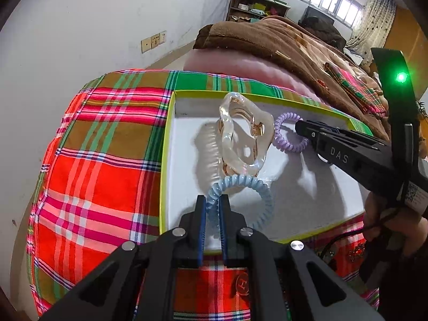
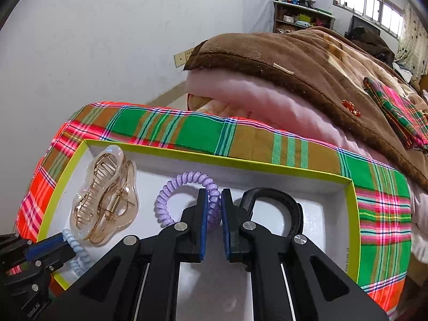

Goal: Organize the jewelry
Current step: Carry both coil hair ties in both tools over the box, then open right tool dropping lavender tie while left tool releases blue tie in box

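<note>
Left gripper [image 1: 213, 203] is clamped on the blue coil hair tie [image 1: 251, 187] at the near edge of the yellow-rimmed box [image 1: 168, 123], while the right gripper [image 2: 214, 200] pinches the purple coil tie [image 2: 184, 184] farther in, the clear claw clip [image 2: 107, 195] lying between them.

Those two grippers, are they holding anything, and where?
Left gripper pinches the blue hair tie by its coil; right gripper pinches the purple hair tie likewise.
</note>
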{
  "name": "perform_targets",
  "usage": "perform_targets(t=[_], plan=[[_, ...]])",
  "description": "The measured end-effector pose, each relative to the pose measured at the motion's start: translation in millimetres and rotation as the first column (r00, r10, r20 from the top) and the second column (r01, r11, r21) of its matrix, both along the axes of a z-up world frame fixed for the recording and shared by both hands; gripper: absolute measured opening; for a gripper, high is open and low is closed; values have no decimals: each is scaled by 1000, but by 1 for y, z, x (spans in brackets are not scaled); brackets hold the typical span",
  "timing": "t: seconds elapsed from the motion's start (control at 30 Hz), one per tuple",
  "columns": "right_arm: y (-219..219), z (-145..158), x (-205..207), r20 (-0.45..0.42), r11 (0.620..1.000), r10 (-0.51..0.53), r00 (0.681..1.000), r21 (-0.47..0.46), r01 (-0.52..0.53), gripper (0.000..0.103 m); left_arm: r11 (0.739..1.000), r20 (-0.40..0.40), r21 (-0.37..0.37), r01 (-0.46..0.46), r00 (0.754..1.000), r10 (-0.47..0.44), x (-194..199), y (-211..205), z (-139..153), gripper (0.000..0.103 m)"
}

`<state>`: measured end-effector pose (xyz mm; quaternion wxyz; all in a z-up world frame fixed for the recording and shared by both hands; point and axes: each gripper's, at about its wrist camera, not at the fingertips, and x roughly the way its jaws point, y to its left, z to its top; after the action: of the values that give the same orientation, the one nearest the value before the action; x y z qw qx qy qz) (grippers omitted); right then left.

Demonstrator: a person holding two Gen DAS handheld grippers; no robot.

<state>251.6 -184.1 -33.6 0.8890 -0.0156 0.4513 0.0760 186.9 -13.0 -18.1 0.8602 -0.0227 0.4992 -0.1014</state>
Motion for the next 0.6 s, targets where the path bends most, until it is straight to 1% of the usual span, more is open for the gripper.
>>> perform_targets(t=[0.47,0.6], plan=[[1,-1,1,0,1000,5,1000,-2,-5,10,1000,-5,-7,-7,1000,7,3,2,-2,11],[2,-1,1,3,1000,5,1000,4,-5,12,1000,-4,-16,-7,1000,7,3,3,-2,17]])
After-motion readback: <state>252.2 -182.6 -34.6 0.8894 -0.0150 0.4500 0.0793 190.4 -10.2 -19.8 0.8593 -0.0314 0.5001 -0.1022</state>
